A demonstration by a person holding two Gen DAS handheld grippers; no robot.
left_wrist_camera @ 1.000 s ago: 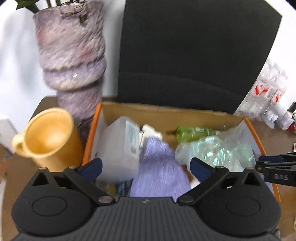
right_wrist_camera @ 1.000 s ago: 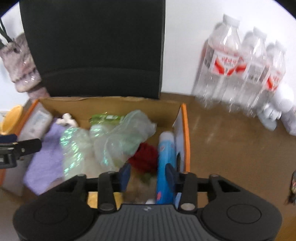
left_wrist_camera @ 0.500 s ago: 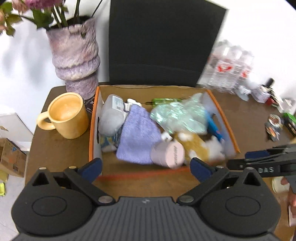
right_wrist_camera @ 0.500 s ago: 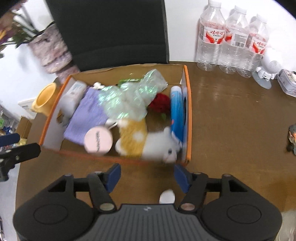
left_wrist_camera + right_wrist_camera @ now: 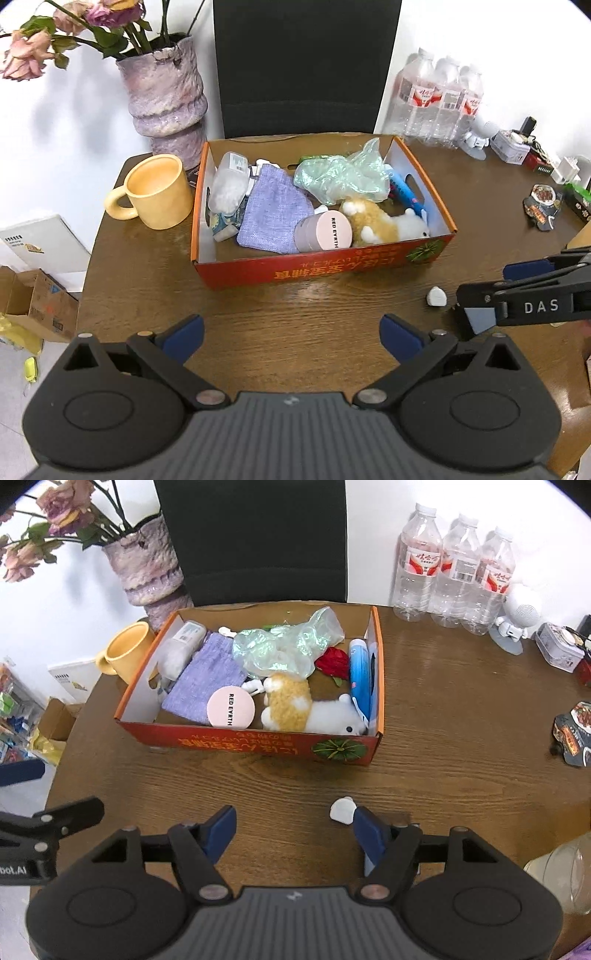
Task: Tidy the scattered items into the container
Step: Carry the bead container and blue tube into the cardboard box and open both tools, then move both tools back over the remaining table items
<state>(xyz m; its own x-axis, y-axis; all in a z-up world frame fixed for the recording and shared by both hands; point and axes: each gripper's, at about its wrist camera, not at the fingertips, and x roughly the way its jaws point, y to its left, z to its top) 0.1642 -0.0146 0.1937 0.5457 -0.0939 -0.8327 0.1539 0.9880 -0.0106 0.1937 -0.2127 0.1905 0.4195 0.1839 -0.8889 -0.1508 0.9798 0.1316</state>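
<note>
Grippers first: the left gripper (image 5: pixel 291 334) and right gripper (image 5: pixel 294 829) both gape wide and empty, near the table edge. One orange box (image 5: pixel 258 744) sits centre, well filled. One small white piece (image 5: pixel 342 809) lies loose on the table (image 5: pixel 443 746) near the box, just beside the right gripper's right finger. Best centre it between the fingers before closing. Three water bottles (image 5: pixel 456 572) stand far right.

Left tool (image 5: pixel 291 334) spread wide, right tool (image 5: pixel 295 829) likewise
</note>
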